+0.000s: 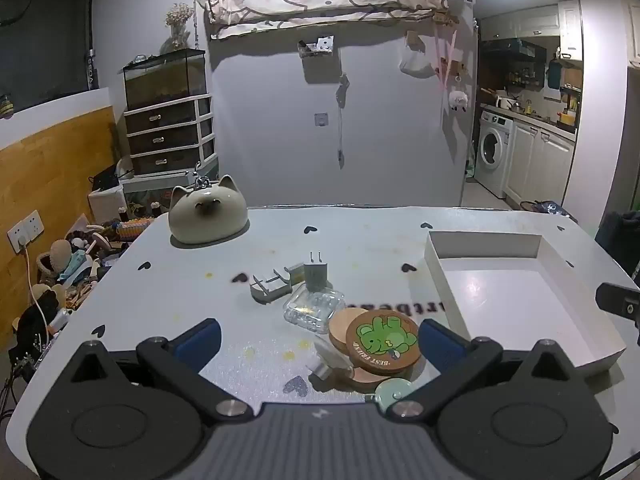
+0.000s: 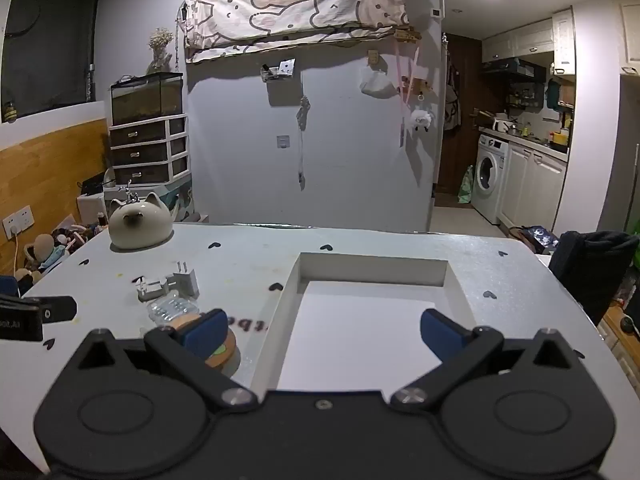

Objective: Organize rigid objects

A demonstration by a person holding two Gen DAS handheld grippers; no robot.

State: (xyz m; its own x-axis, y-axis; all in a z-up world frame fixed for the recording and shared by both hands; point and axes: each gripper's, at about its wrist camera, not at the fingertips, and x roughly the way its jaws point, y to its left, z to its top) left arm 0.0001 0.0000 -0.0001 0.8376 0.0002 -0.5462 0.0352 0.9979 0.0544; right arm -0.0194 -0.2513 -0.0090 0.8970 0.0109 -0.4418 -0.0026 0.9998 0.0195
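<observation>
Frog coaster [image 1: 383,339] lies just inside the right finger of the spread left tongs [image 1: 320,336].

We are holding two grippers, both tilting downward.
Our left gripper [image 1: 318,340] and right gripper [image 2: 320,330] are each spreading their blue-padded jaws wide, gripping nothing.

coaster [image 2: 222,354] behind fingers [image 2: 204,330], half hidden

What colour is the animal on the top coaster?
Green, on the coaster; clearest in the left wrist view.
</observation>
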